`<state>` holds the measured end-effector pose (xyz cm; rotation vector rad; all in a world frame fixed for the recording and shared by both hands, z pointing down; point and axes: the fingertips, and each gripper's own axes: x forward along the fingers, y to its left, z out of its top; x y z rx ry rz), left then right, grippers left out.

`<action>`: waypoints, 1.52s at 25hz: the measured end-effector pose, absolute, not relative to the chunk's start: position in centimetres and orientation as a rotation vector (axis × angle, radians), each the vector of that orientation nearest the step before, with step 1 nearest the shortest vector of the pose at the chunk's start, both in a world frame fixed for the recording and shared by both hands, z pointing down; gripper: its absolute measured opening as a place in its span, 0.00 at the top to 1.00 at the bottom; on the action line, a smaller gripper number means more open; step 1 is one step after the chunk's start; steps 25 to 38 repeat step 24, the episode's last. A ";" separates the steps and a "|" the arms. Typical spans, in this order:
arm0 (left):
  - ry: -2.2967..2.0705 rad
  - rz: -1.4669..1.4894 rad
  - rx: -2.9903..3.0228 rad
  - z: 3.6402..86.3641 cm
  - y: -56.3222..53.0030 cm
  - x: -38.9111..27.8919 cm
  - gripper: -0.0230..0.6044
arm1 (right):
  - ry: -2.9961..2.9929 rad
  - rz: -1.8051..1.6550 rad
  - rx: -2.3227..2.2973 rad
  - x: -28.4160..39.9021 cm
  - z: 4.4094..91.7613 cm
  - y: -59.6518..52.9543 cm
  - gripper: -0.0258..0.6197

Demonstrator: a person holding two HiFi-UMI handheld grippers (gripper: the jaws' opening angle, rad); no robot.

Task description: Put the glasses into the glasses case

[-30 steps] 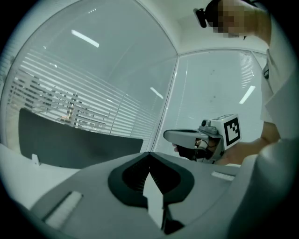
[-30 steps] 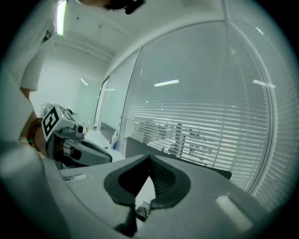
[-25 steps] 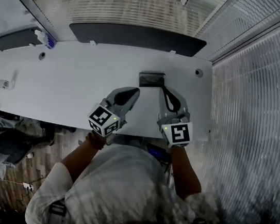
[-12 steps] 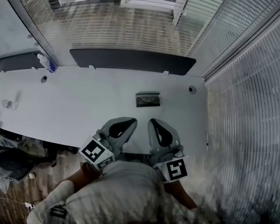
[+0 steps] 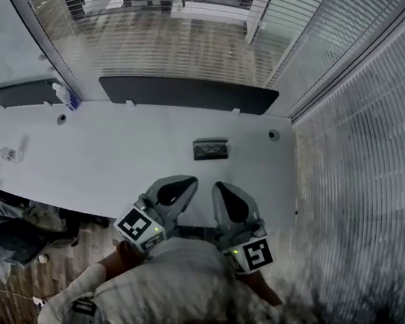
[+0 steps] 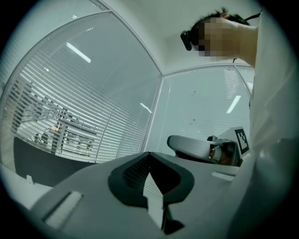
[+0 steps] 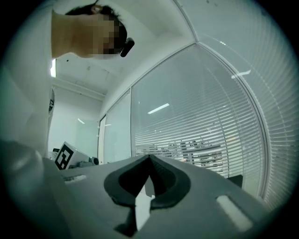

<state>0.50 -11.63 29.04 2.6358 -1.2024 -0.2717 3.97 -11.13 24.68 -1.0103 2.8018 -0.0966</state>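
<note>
Currently both grippers are empty and level, side by side over the near edge of the table point(image 5: 112, 159), tips pointing at the far side.

- Left gripper point(image 5: 181, 185): jaws pressed together, tips meeting, nothing between them.
- Right gripper point(image 5: 222, 193): same, jaws closed tip to tip, nothing held. A narrow gap separates the two grippers.
- Glasses case point(image 5: 210, 149): dark, lying flat on the table ahead of the grippers, apart from both, with bare white surface between. It sits right of the table's middle. The glasses themselves can't be made out in any view.

Edges:
- Near edge runs under the gripper bodies, with the person's torso just behind it.
- Far edge is lined by a dark panel point(image 5: 186, 93).
- Right edge lies close to a glass wall with blinds point(image 5: 365, 182), so there is little room on that side.

Open room: a wide bare stretch lies left of the case. A round grommet point(image 5: 273, 135) sits at the far right corner and another point(image 5: 61, 119) at far left. Small items point(image 5: 9, 154) stay near the left end, well apart from the case.
</note>
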 end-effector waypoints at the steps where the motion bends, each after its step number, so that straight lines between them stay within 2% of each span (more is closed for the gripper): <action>1: -1.203 -0.268 2.635 29.1 -11.6 0.5 0.96 | 2.807 -0.087 -1.007 4.0 24.7 -11.1 0.96; 38: -1.220 -0.242 2.634 29.5 -11.5 0.7 0.96 | 2.820 -0.138 -0.988 4.1 25.1 -11.4 0.96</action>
